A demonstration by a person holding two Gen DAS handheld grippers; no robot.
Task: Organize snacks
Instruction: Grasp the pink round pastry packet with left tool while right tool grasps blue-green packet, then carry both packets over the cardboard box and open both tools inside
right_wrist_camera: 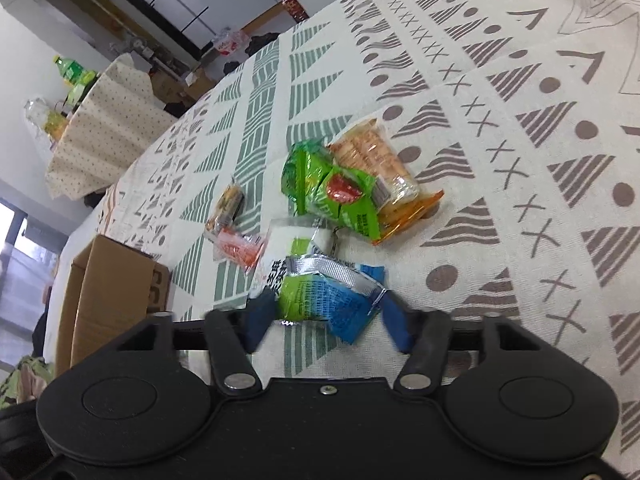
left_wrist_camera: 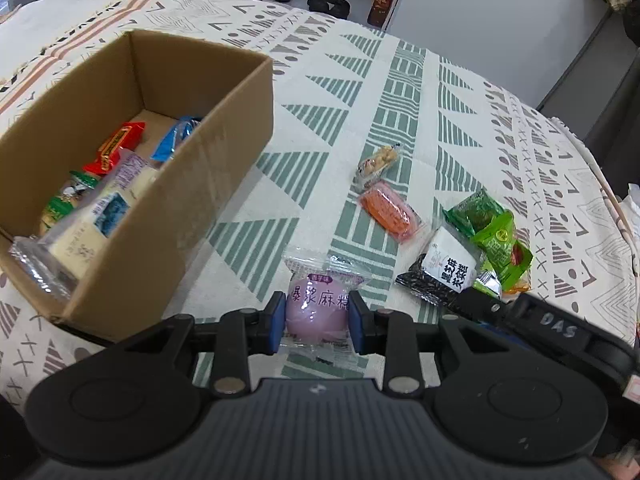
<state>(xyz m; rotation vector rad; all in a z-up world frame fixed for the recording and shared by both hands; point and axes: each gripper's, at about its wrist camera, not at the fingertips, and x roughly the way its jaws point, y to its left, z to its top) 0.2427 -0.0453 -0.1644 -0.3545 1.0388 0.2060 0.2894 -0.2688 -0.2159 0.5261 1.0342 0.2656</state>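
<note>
left tongs [left_wrist_camera: 318, 317] grasping purple mochi [left_wrist_camera: 316, 306] | right tongs [right_wrist_camera: 326, 312] unclenched around green-blue packet [right_wrist_camera: 324, 300] | box [left_wrist_camera: 224, 128] edge near

left gripper [left_wrist_camera: 316, 322] tilted steeply down, blue pads [left_wrist_camera: 277, 320] clamped on both sides of a purple snack packet [left_wrist_camera: 320, 304]. right gripper [right_wrist_camera: 326, 316] angled down, jaws partly apart w/ green-blue packet [right_wrist_camera: 328, 300] between pads, contact unclear.

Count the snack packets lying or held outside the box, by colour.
purple packet: 1
green packets, dark and light: 2
green-and-blue packet: 1
black-and-white packet: 1
orange packets, wafer and crackers: 2
brown packet: 1
Total: 8
</note>
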